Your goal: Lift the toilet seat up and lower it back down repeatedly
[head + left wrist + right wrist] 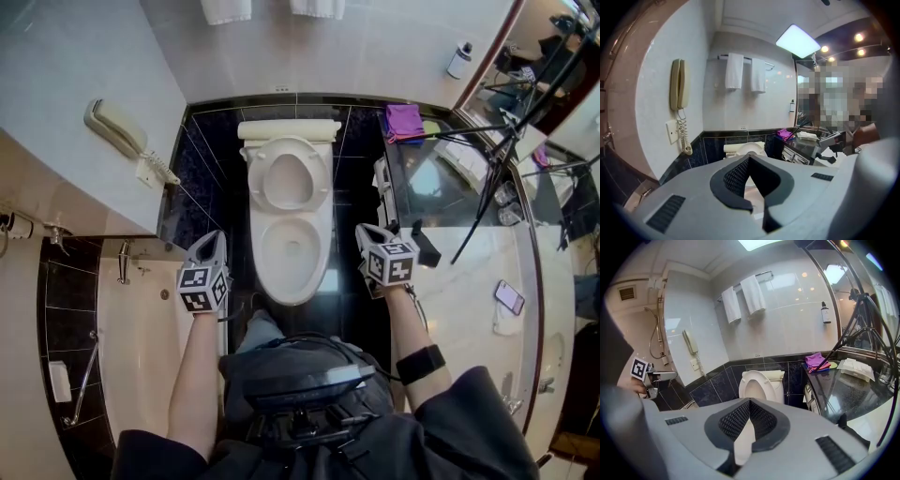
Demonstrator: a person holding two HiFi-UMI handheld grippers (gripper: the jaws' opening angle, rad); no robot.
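Observation:
The white toilet (pixel 292 251) stands in the middle of the head view with its bowl uncovered. Its seat (pixel 286 178) is raised and leans back against the tank. My left gripper (pixel 212 242) hovers just left of the bowl's front, and my right gripper (pixel 366 234) just right of it. Neither touches the toilet. Both have their jaws shut with nothing between them. From the left gripper (pixel 749 159) the raised seat (pixel 750 149) shows just above the jaw tips. Beyond the right gripper (pixel 750 401) the upright seat (pixel 757 385) is plain to see.
A wall phone (pixel 117 127) hangs on the left wall above a bathtub (pixel 141 319). Right of the toilet runs a dark counter (pixel 441 187) with a purple cloth (pixel 403 120), a tripod (pixel 497 159) and a mobile phone (pixel 509 296). Towels (pixel 740 298) hang behind the toilet.

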